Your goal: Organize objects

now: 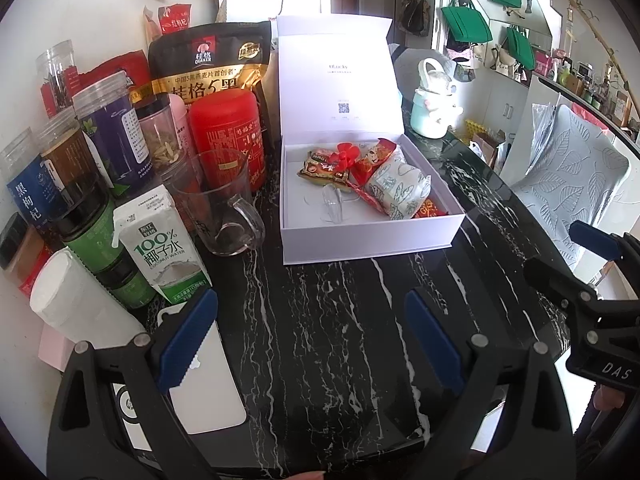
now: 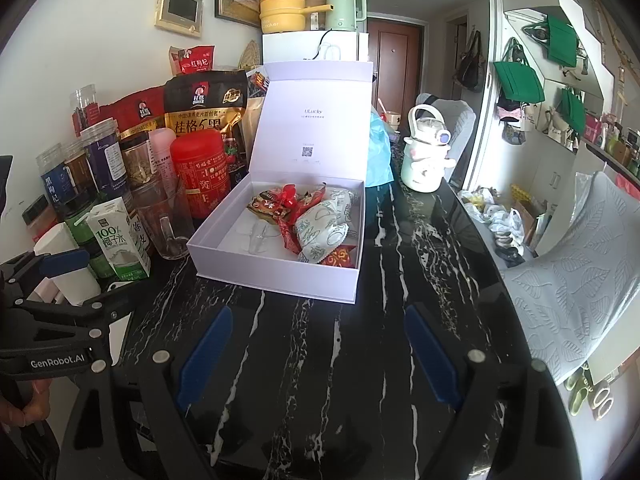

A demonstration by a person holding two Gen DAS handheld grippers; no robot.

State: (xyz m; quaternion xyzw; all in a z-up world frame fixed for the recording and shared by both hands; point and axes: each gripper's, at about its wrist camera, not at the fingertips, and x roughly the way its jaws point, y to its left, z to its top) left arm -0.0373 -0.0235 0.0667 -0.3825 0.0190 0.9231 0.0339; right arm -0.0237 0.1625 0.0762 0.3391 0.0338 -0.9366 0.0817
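A white gift box (image 1: 368, 236) (image 2: 276, 276) stands open on the black marble table (image 1: 320, 320) (image 2: 320, 340), its lid upright behind it. Inside lie red snack packets (image 1: 324, 168) (image 2: 272, 204), a white-and-green wrapped packet (image 1: 400, 188) (image 2: 324, 228) and a clear plastic piece (image 1: 334, 200) (image 2: 258, 236). My left gripper (image 1: 312, 340) is open and empty, just in front of the box; it also shows at the left of the right wrist view (image 2: 60, 280). My right gripper (image 2: 316, 352) is open and empty, in front of the box; it also shows at the right of the left wrist view (image 1: 592, 264).
Jars, bags, a red canister (image 1: 228, 136) (image 2: 200, 172), a glass mug (image 1: 224, 208) (image 2: 168, 224) and a coconut water carton (image 1: 164, 244) (image 2: 120, 236) crowd the table's left. A white phone (image 1: 208, 384) lies under my left finger. A white kettle-shaped bottle (image 1: 432, 104) (image 2: 424, 156) stands behind right. A grey leaf-pattern chair (image 1: 572, 184) (image 2: 580, 280) is at right.
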